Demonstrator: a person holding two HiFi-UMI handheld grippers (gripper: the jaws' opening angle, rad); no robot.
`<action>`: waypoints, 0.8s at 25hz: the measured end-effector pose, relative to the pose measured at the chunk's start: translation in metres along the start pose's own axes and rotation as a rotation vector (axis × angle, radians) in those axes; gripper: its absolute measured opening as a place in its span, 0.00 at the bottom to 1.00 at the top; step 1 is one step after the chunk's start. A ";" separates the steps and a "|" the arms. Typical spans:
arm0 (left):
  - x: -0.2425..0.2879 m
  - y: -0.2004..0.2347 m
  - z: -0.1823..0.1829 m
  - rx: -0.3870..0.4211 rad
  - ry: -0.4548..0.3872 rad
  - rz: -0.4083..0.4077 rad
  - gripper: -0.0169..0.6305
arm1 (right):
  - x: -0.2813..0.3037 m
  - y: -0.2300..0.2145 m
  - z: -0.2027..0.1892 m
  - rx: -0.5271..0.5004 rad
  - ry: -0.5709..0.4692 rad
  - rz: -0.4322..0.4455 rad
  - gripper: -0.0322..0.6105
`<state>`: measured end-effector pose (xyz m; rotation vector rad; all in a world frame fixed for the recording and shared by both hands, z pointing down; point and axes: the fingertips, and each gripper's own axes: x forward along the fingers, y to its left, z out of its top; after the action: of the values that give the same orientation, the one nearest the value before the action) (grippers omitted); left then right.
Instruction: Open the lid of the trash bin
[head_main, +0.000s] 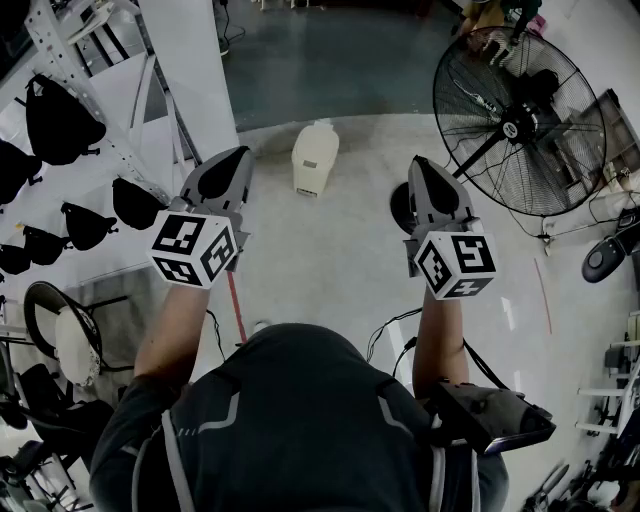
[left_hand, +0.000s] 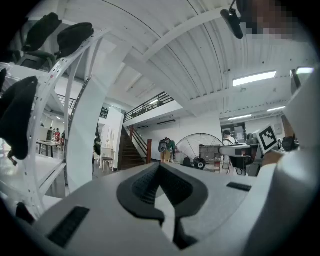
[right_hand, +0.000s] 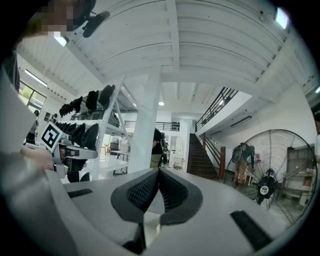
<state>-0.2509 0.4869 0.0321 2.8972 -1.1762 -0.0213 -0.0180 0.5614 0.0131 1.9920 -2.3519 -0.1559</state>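
Observation:
A small cream-white trash bin (head_main: 315, 158) stands on the grey floor ahead of me, its lid down. My left gripper (head_main: 238, 156) is held level to the bin's left, and my right gripper (head_main: 420, 166) to its right; both are well short of the bin and touch nothing. Both are shut with nothing between the pads. The left gripper view shows the left gripper (left_hand: 160, 167) closed tip to tip, and the right gripper view shows the same for the right gripper (right_hand: 159, 172). The bin appears in neither gripper view.
A large black floor fan (head_main: 520, 125) stands at the right, with cables (head_main: 395, 330) trailing on the floor. A white shelf rack (head_main: 90, 120) holding several black items runs along the left. A white pillar (head_main: 185, 70) rises behind the left gripper.

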 end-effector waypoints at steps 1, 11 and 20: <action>-0.001 0.000 -0.001 -0.001 0.001 0.000 0.04 | 0.000 0.001 0.000 0.000 0.000 0.001 0.09; 0.001 0.005 -0.004 -0.005 0.000 -0.008 0.04 | 0.004 0.007 0.002 0.015 -0.025 0.004 0.09; 0.000 0.028 0.000 0.000 -0.013 -0.036 0.04 | 0.014 0.023 0.005 -0.016 -0.017 -0.048 0.09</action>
<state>-0.2705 0.4668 0.0331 2.9229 -1.1263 -0.0407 -0.0434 0.5511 0.0105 2.0487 -2.3061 -0.1934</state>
